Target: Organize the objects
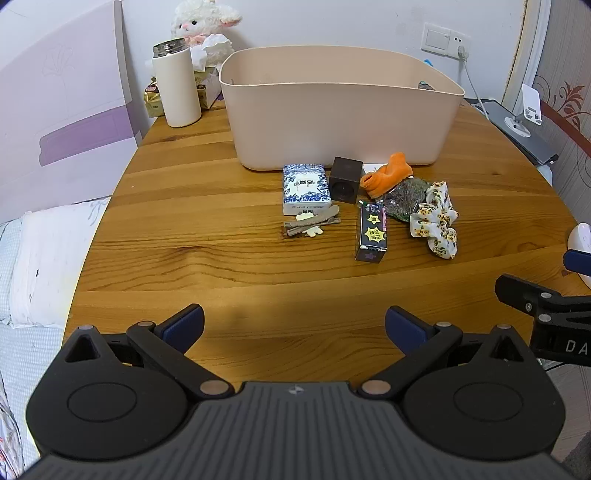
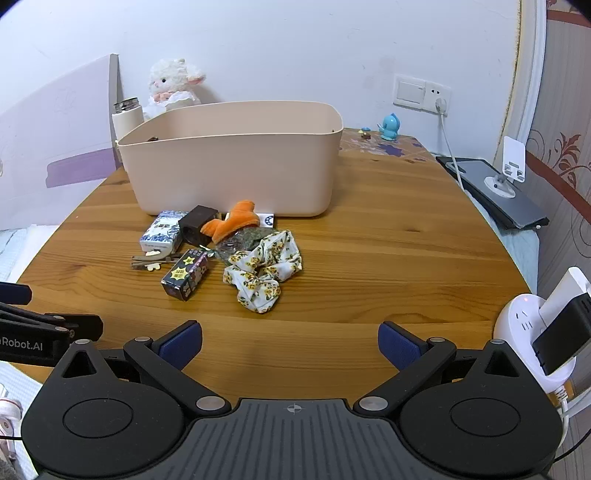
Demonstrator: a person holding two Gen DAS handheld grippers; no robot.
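Observation:
A beige storage bin (image 1: 332,122) (image 2: 236,173) stands at the back of the round wooden table (image 1: 184,236) (image 2: 388,251). In front of it lie a blue-and-white box (image 1: 304,188) (image 2: 162,230), a dark brown cube (image 1: 345,179) (image 2: 197,223), an orange sock (image 1: 388,177) (image 2: 234,223), a dark green packet (image 1: 404,197) (image 2: 245,240), a floral scrunchie (image 1: 437,219) (image 2: 264,275), a black starred box (image 1: 373,232) (image 2: 186,275) and hair clips (image 1: 310,223) (image 2: 153,260). My left gripper (image 1: 294,328) and right gripper (image 2: 290,343) are open and empty, near the table's front edge.
A white thermos (image 1: 177,83), a plush lamb (image 1: 205,22) (image 2: 173,85) and a tissue box stand behind the bin. A tablet with a phone stand (image 2: 495,188) lies at the right. A white power strip (image 2: 532,332) sits at the right edge. A bed (image 1: 33,258) is on the left.

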